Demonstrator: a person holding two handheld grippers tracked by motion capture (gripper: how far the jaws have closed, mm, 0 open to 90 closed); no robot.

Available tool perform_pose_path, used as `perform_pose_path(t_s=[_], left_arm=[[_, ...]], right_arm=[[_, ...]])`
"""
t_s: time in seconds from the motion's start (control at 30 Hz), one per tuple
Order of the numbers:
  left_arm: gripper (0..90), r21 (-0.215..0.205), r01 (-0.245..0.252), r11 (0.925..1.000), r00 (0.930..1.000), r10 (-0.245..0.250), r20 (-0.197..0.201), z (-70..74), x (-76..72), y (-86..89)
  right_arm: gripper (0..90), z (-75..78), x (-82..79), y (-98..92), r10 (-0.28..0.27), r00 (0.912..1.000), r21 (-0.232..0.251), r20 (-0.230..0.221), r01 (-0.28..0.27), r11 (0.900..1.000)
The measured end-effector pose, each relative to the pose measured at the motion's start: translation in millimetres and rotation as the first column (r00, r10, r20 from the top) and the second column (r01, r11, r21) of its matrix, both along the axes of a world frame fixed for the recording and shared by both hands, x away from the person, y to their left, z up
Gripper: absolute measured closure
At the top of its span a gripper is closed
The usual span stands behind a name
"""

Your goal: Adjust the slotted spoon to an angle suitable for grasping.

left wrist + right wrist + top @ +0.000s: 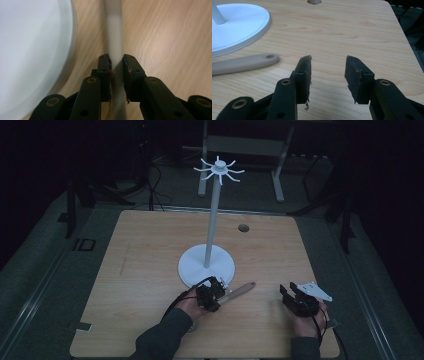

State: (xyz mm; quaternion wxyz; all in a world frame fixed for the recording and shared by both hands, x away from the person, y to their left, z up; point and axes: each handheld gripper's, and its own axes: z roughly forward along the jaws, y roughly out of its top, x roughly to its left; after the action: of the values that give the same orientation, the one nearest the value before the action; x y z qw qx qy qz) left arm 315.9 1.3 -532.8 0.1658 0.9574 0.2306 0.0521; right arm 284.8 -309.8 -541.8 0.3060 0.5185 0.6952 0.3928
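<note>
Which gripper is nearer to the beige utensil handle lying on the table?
Left. The left gripper is shut on the beige handle, beside the white stand's base. The right gripper sits open and apart, off the handle's far end.

Beige utensil handle [239, 291] with a hanging hole at its end, lying flat on the tabletop [150, 250], clamped in the left claw [116, 65].

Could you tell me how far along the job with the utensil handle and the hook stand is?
Early. Done: left gripper is shut on the beige handle lying beside the stand's base. Right gripper waits open. Left: lifting it, probably to the hooks.
</note>
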Motion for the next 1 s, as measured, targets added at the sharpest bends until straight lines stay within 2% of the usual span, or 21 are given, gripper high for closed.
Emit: perform_pose_path(t_s=[0.2,0.37,0.63,1.0], left_arm=[[77.9,0.035,0.041,0.9985,0.9991,-0.040,-0.012,1.9,-3.8,28.7],[77.9,0.031,0.039,0.9988,0.9989,-0.038,-0.027,2.0,-4.5,46.6],[75.1,0.006,0.031,0.9995,0.9993,-0.031,-0.022,5.5,0.2,33.0],[74.7,0.058,0.045,0.9973,0.9982,-0.043,-0.042,4.7,13.3,8.3]], right_arm=[[56.2,-0.5,0.1,0.6,0.000,1.0000,-0.004,-0.003,0.000,1.000],[56.4,-1.5,0.5,1.6,0.004,1.0000,-0.005,-0.008,-0.004,1.000],[56.2,-2.1,1.2,2.6,0.009,0.9999,-0.004,-0.009,-0.009,1.000],[56.1,-2.5,1.3,-0.2,0.007,0.9999,0.006,-0.012,-0.007,1.000]])
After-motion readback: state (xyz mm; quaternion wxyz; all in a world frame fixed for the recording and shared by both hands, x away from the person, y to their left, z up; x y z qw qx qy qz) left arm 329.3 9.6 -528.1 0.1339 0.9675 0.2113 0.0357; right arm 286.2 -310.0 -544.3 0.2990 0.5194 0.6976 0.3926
